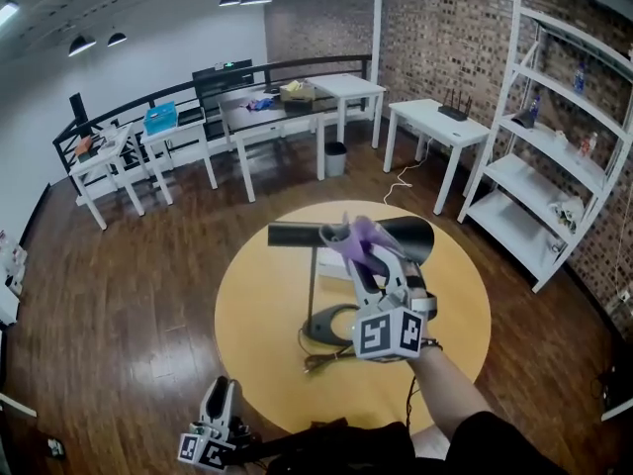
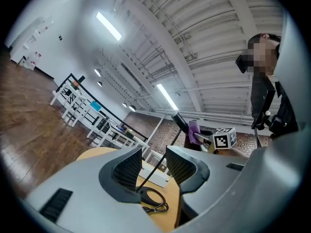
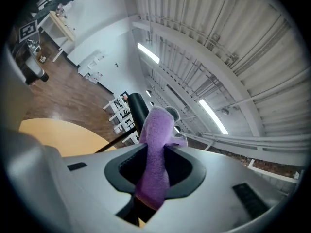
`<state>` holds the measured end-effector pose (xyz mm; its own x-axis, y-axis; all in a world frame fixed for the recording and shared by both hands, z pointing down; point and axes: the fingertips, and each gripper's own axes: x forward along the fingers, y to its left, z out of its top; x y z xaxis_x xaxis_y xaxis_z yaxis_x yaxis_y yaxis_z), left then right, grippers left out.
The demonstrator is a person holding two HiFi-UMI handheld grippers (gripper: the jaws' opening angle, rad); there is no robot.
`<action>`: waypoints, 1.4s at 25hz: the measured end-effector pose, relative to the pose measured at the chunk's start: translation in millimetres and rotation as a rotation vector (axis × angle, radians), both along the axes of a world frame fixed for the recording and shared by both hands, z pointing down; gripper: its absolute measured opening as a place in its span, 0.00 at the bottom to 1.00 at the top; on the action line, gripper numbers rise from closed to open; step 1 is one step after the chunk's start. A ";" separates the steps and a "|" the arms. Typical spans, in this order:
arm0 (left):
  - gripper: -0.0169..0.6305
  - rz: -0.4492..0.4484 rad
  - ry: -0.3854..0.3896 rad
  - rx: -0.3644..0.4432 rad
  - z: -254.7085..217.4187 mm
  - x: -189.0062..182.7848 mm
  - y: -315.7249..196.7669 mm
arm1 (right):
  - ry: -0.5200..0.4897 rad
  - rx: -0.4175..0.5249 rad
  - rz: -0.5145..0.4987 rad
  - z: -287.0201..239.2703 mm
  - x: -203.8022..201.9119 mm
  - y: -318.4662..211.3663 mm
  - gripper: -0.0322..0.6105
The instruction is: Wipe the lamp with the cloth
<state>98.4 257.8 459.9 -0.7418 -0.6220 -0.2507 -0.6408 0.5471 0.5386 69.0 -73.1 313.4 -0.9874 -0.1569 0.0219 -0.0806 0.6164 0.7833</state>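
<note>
A black desk lamp stands on the round yellow table (image 1: 267, 364). Its ring base (image 1: 331, 327) is near the table's middle and its long head (image 1: 297, 235) lies level above. My right gripper (image 1: 358, 250) is shut on a purple cloth (image 1: 361, 236), which rests against the lamp head. From the right gripper view the cloth (image 3: 155, 144) sticks up between the jaws, with the lamp head (image 3: 138, 108) just behind it. My left gripper (image 1: 221, 394) hangs low at the table's near left edge, open and empty; the left gripper view shows the lamp base (image 2: 148, 196) beyond its jaws (image 2: 153, 161).
A white box (image 1: 334, 265) lies on the table behind the lamp pole, and the lamp's cable (image 1: 321, 362) is coiled by the base. White desks (image 1: 435, 127) and a white shelf unit (image 1: 554, 166) stand around the room on a wooden floor.
</note>
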 end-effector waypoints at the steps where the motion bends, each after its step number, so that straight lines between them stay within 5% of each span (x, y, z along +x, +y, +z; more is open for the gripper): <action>1: 0.26 0.007 0.002 -0.001 0.7 0.6 -1.6 | 0.002 -0.005 0.015 1.7 4.5 -5.6 0.20; 21: 0.26 0.023 0.043 -0.015 16.5 21.0 -13.7 | -0.002 -0.075 0.145 30.8 72.8 -70.3 0.21; 29: 0.26 -0.035 0.029 0.017 9.6 24.2 3.1 | -0.024 0.257 -0.193 5.6 6.1 69.0 0.21; 35: 0.26 -0.067 0.005 0.037 8.2 31.1 13.5 | -0.024 0.568 -0.210 5.6 -44.3 103.1 0.21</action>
<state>129.5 271.3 468.1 -0.7829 -0.5611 -0.2689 -0.6006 0.5685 0.5623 24.6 29.9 319.0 -0.9977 0.0605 -0.0309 -0.0243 0.1067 0.9940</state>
